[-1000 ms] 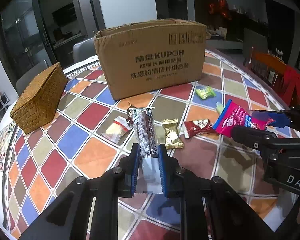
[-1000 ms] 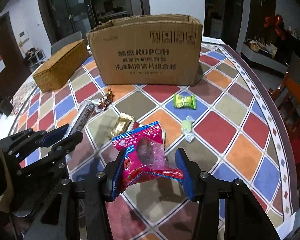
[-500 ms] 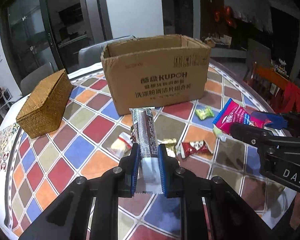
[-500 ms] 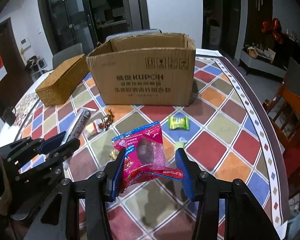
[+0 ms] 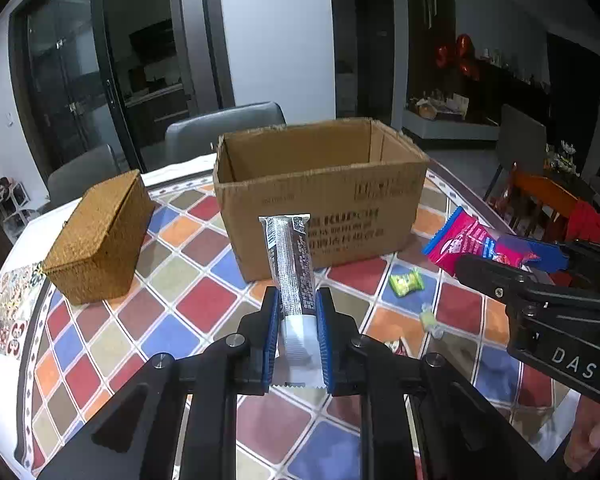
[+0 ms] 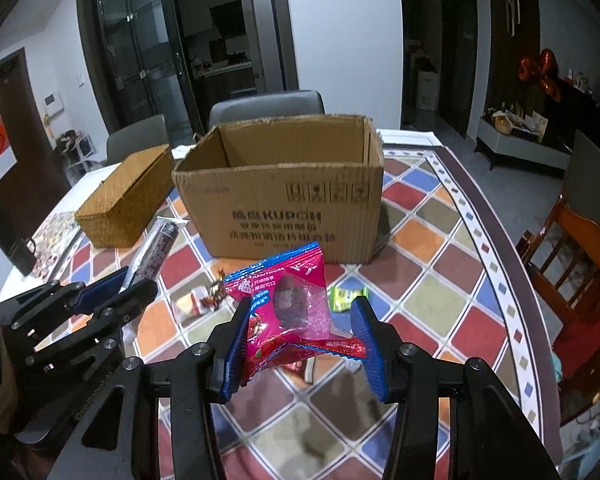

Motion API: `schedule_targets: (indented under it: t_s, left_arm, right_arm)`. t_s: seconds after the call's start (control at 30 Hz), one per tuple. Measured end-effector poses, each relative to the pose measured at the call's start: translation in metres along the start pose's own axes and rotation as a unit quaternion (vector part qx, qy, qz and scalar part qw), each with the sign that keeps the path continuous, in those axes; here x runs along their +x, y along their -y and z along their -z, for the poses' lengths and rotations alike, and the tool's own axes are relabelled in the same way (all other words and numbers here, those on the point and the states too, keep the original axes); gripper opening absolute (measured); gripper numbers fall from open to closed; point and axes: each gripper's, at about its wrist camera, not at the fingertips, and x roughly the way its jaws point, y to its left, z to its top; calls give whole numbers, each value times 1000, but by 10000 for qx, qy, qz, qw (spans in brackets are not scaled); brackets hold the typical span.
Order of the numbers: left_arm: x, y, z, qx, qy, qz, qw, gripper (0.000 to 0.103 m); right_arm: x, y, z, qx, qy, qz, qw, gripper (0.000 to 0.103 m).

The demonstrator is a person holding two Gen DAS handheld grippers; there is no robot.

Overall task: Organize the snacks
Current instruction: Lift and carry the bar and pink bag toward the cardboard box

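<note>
My left gripper (image 5: 297, 322) is shut on a long dark snack bar (image 5: 290, 268), held upright above the table in front of the open cardboard box (image 5: 320, 200). My right gripper (image 6: 300, 320) is shut on a pink snack packet (image 6: 290, 304), also raised in front of the box (image 6: 280, 196). Each gripper shows in the other's view: the right one with the pink packet (image 5: 468, 244) at the right, the left one with the bar (image 6: 156, 248) at the left. The box looks empty inside as far as I can see.
A woven basket (image 5: 100, 236) sits left of the box. Loose candies lie on the checkered table: a green one (image 5: 406, 282), a pale one (image 5: 428, 316), small wrapped ones (image 6: 204, 300). Grey chairs stand behind the table; a wooden chair (image 6: 580, 264) at the right.
Both grippers have risen with their snacks and now look down toward the box's open top. The candies on the table have not moved.
</note>
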Motion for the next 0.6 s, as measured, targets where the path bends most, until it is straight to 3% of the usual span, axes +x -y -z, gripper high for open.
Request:
schedule_targets:
  t_s: [0.6]
  left_arm:
    - [4,-8,-49,-99,308,-68,9995,19]
  right_arm:
    - [-2,7,-49,-27,401,-16,9992,50]
